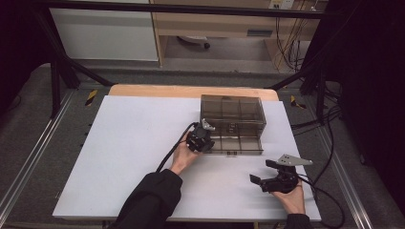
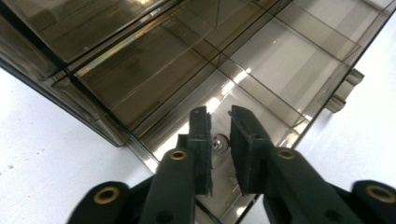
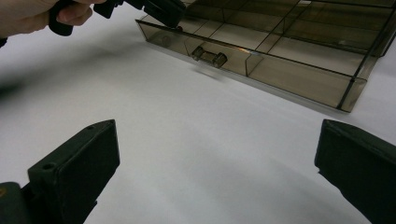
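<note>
Drawer [image 1: 237, 144], smoky plastic, juts open from its organizer box [image 1: 232, 112] mid-tabletop [image 1: 133, 157]. Left gripper [image 2: 219, 140] jaws hang slightly apart over a small screw [image 2: 218, 142]; no lettering readable. Right gripper [image 1: 268, 171] jaws wide apart above bare white surface.

High overhead, two close jaw-level views, all sharing the smoky drawer box [image 1: 232, 123].

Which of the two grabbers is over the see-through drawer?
The left gripper, at the pulled-out drawer with a small round thing between its nearly closed jaws. The right gripper sits wide open over bare table.
</note>
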A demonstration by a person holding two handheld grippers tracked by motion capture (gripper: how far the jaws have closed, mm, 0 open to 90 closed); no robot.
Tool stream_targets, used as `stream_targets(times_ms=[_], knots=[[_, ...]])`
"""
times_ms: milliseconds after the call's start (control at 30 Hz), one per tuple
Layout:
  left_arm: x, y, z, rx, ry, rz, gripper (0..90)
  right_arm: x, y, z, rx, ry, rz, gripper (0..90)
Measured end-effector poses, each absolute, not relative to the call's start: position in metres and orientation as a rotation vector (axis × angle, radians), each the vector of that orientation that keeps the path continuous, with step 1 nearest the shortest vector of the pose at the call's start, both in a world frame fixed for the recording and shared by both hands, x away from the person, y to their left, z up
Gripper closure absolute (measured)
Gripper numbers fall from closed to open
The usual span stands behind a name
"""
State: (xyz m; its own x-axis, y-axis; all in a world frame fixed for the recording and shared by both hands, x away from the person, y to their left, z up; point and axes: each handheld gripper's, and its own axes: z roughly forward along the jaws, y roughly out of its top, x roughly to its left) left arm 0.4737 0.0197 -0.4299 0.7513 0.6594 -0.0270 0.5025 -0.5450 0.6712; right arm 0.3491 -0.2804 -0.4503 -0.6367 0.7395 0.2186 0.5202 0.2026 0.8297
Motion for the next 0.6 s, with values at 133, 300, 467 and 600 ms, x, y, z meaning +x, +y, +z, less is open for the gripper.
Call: stream_targets(times_ms=[133,300,467,600], knots=[[0.471,0.022,-0.426,2.257,0.854,0.301,70.4,0.349,-0.280,-0.450,1.203,2.248,1.408,0.6],[0.467,0.026,-0.417,2.240,0.826,0.295,57.6,0.349,-0.280,-0.450,1.211,2.248,1.408,0.6],[0.460,0.032,-0.408,2.228,0.800,0.298,44.7,0.349,-0.280,-0.450,1.205,2.244,1.410,0.6],[0.454,0.038,-0.401,2.219,0.781,0.302,37.0,0.349,-0.280,-0.450,1.207,2.244,1.410,0.6]])
